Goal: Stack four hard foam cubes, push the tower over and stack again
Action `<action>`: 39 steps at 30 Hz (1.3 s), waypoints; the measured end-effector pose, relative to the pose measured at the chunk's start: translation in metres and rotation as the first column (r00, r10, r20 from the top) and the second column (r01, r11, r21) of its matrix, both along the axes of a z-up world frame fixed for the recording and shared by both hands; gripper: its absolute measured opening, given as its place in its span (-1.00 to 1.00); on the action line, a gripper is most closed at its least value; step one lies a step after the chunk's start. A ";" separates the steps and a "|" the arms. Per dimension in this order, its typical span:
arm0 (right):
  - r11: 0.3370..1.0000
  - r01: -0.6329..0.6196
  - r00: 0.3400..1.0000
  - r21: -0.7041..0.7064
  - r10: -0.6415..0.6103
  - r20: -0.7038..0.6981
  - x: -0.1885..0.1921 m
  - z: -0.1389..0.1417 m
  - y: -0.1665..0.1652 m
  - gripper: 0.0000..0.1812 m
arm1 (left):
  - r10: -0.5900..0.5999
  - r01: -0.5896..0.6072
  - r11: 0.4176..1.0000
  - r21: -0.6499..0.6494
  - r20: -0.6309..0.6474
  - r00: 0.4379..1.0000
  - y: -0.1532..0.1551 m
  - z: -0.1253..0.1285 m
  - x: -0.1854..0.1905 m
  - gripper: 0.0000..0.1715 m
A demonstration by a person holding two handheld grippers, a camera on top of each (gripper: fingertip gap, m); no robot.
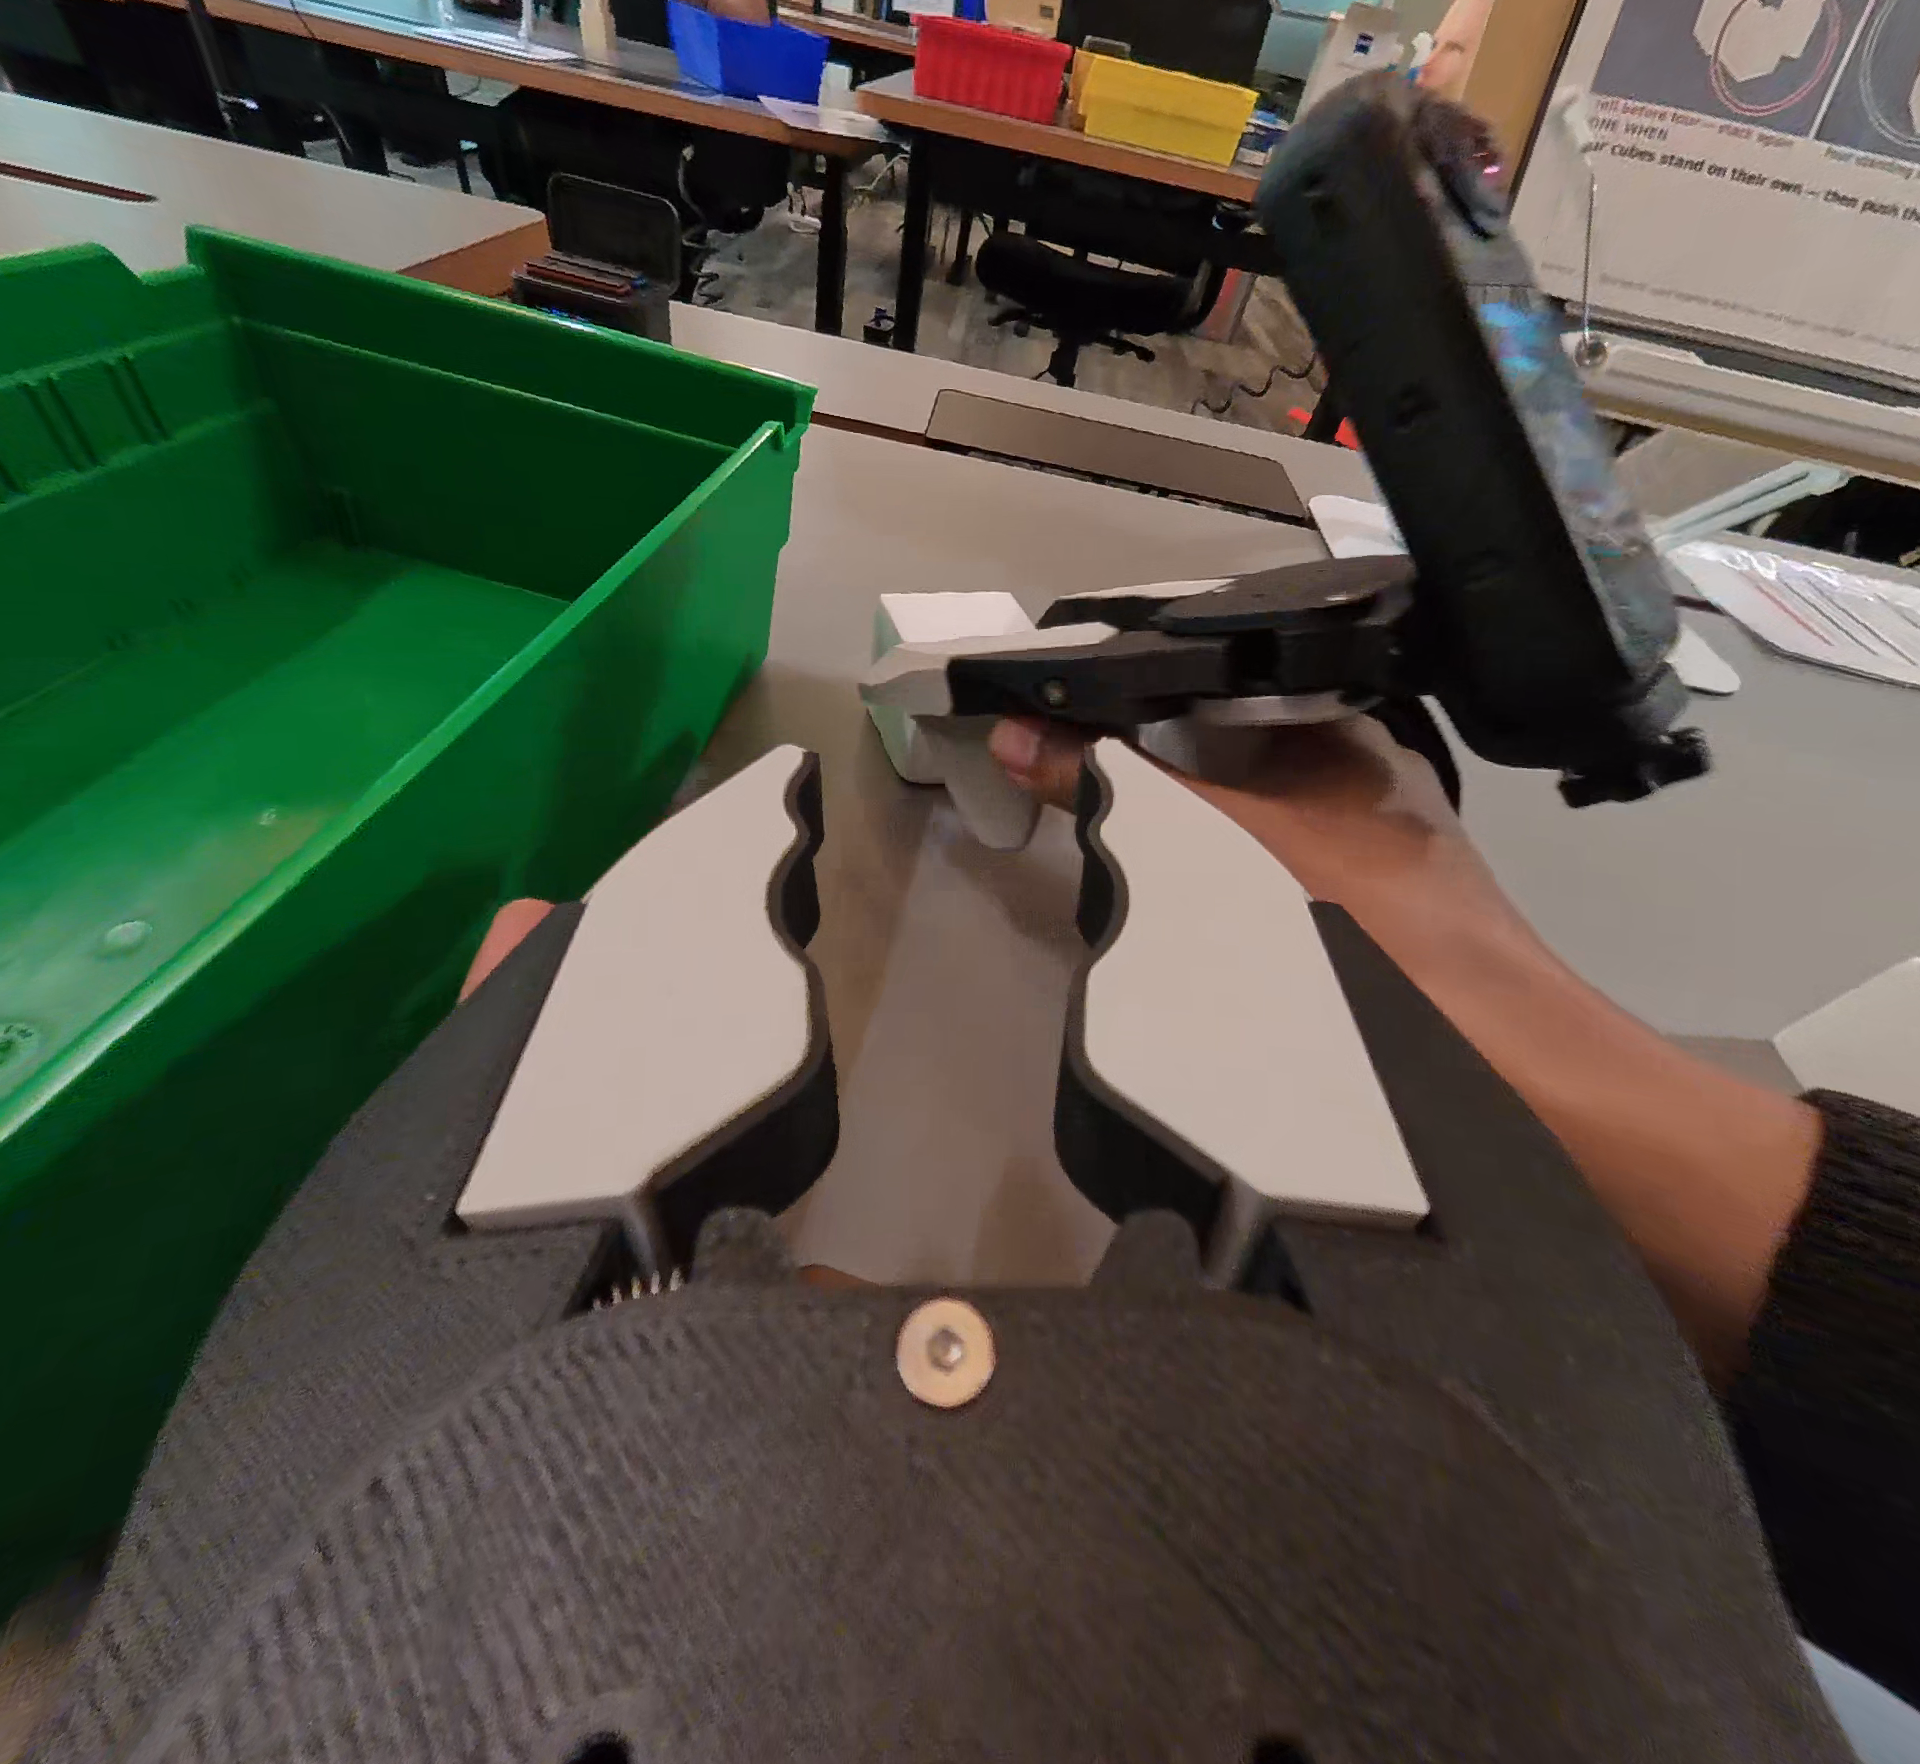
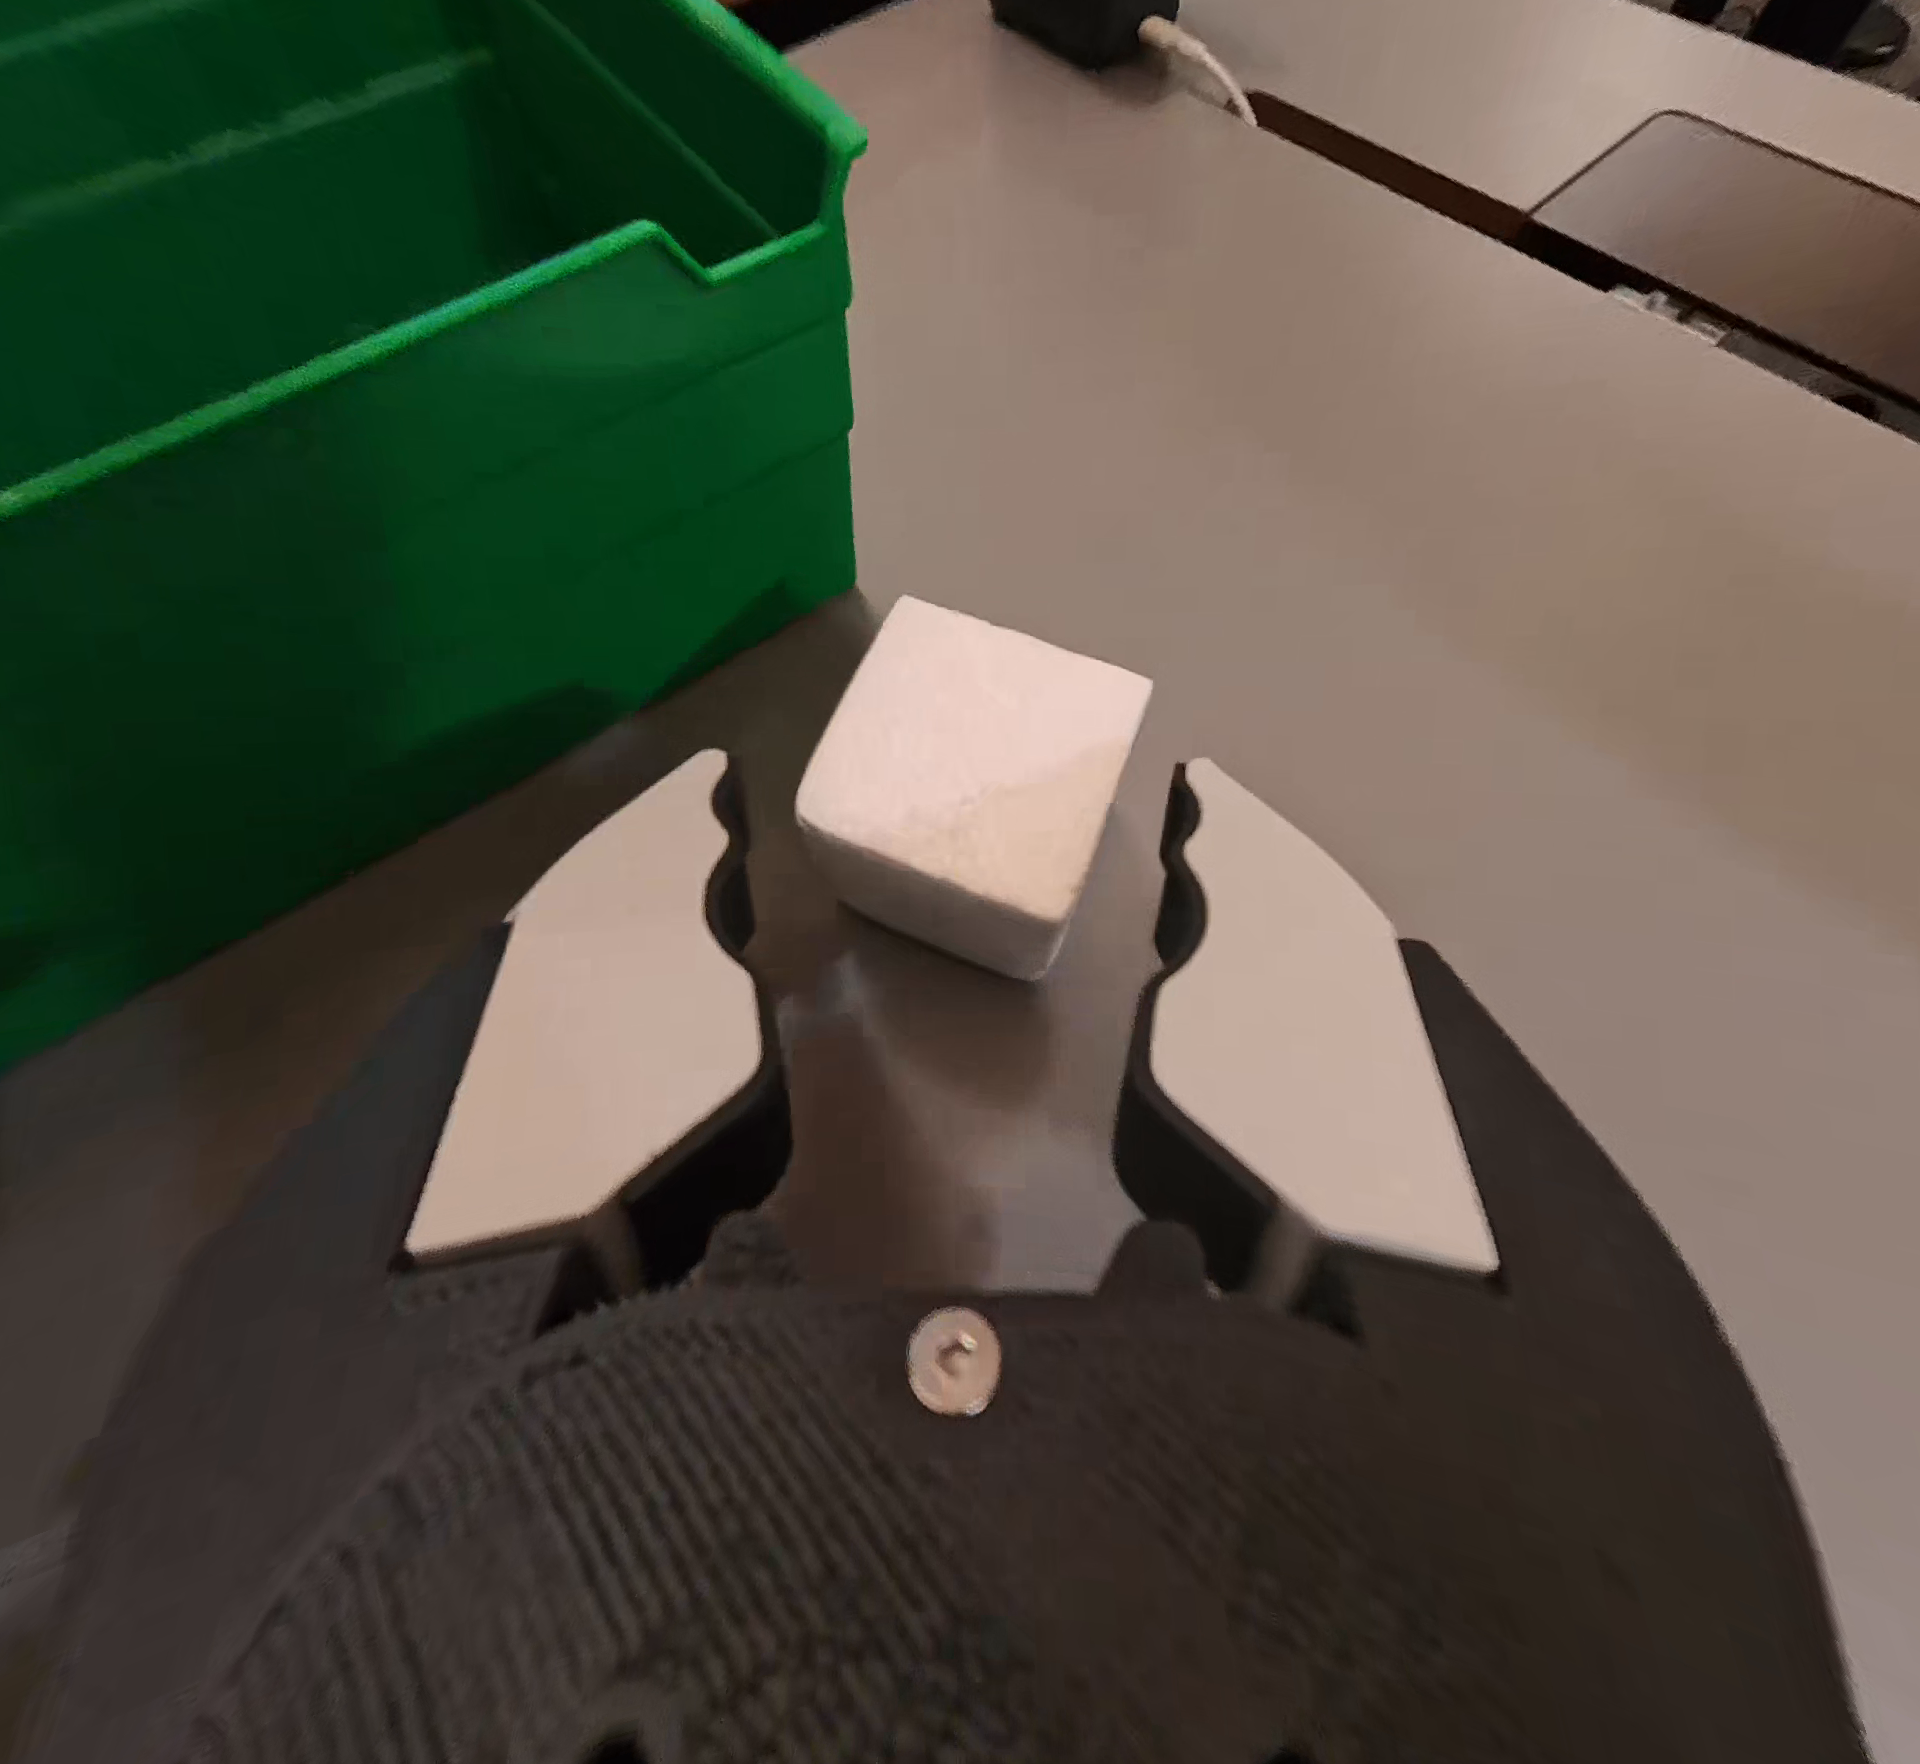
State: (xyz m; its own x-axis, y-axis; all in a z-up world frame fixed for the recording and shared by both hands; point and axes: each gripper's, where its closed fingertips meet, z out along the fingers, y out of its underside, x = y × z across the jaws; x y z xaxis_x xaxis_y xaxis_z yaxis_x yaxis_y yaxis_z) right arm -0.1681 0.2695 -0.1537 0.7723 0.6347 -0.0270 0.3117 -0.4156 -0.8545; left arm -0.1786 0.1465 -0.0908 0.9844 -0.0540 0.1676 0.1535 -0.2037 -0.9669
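We are seeing a small white foam cube point(image 2: 971, 784) sitting on the grey tabletop point(image 2: 1403, 571) just beside the near corner of the large green plastic bin point(image 2: 416, 426); it is roughly as wide as it is tall, so we are finding no long axis, and it is standing turned so that one vertical edge is facing the right wrist camera. The right gripper point(image 2: 956, 795) is hovering with its two white-faced fingers point(image 2: 613, 1018) spread wide, wider than the cube, which is lying between the fingertips, and we cannot tell whether either tip is touching it; nothing is being gripped. The left gripper point(image 1: 951, 784) is likewise standing open over bare tabletop and holding nothing. The left wrist view is giving us the right gripper point(image 1: 914, 665) from the side, held by a hand point(image 1: 1247, 800) in a dark sleeve, with its black handle tilted upward; there the cube point(image 1: 940, 634) is mostly hidden behind the fingers, only its top and a lower corner showing. The right wrist view alone is showing the whole cube. The bin is cut off at the left edge in both views, and the rear benches with a blue, a red and a yellow bin point(image 1: 1164, 104) are blurred
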 end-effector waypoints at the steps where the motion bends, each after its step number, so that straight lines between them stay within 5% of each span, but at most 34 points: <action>1: 1.000 0.008 1.000 -0.004 -0.008 0.018 0.000 -0.002 0.001 -0.18 | -0.004 0.004 1.000 0.002 0.004 1.000 0.000 0.000 0.001 -0.45; 3: 0.999 0.036 0.999 -0.004 -0.036 0.007 0.004 -0.001 0.003 -0.35 | -0.010 0.010 1.000 0.005 0.005 1.000 0.000 0.001 0.001 -0.44; 8: 0.999 -0.024 0.977 0.039 0.032 -0.209 0.016 0.038 -0.034 -0.35 | -0.010 0.010 1.000 0.026 0.011 1.000 -0.002 0.004 0.002 -0.44; 12: 0.979 -0.137 0.954 0.148 0.170 -0.245 0.043 0.089 -0.098 -0.35 | 0.032 -0.033 0.999 0.041 0.028 0.999 -0.002 0.007 -0.005 -0.42; 16: 0.943 -0.279 0.935 0.182 0.311 -0.174 0.080 0.107 -0.177 -0.35 | 0.016 -0.018 0.999 0.038 0.053 0.998 -0.002 0.005 -0.003 -0.42; 21: 0.934 -0.281 0.958 0.222 0.288 0.001 0.162 0.076 -0.232 -0.35 | -0.118 0.116 0.987 -0.108 -0.010 0.993 -0.002 -0.025 0.027 -0.43; 29: 0.981 -0.034 0.968 0.189 -0.015 0.252 0.341 0.034 -0.229 -0.35 | -0.279 0.256 0.953 -0.164 -0.136 0.951 -0.016 -0.036 0.070 -0.52; 34: 0.997 0.000 0.982 0.077 -0.014 0.187 0.363 0.014 -0.224 -0.35 | -0.368 0.398 0.889 -0.226 0.164 0.915 -0.039 -0.039 0.120 -0.49; 39: 1.000 0.013 0.991 0.028 -0.017 0.136 0.364 0.006 -0.221 -0.34 | -0.391 0.392 0.890 -0.232 0.051 0.919 -0.046 -0.036 0.150 -0.46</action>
State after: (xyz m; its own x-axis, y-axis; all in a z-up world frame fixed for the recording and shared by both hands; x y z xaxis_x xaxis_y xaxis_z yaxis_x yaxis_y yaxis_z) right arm 0.1958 0.0487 -0.1481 0.7770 0.6221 0.0966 0.4202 -0.3982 -0.8154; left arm -0.0289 0.1009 -0.1271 0.8909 -0.3944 0.2253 0.0172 -0.4665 -0.8844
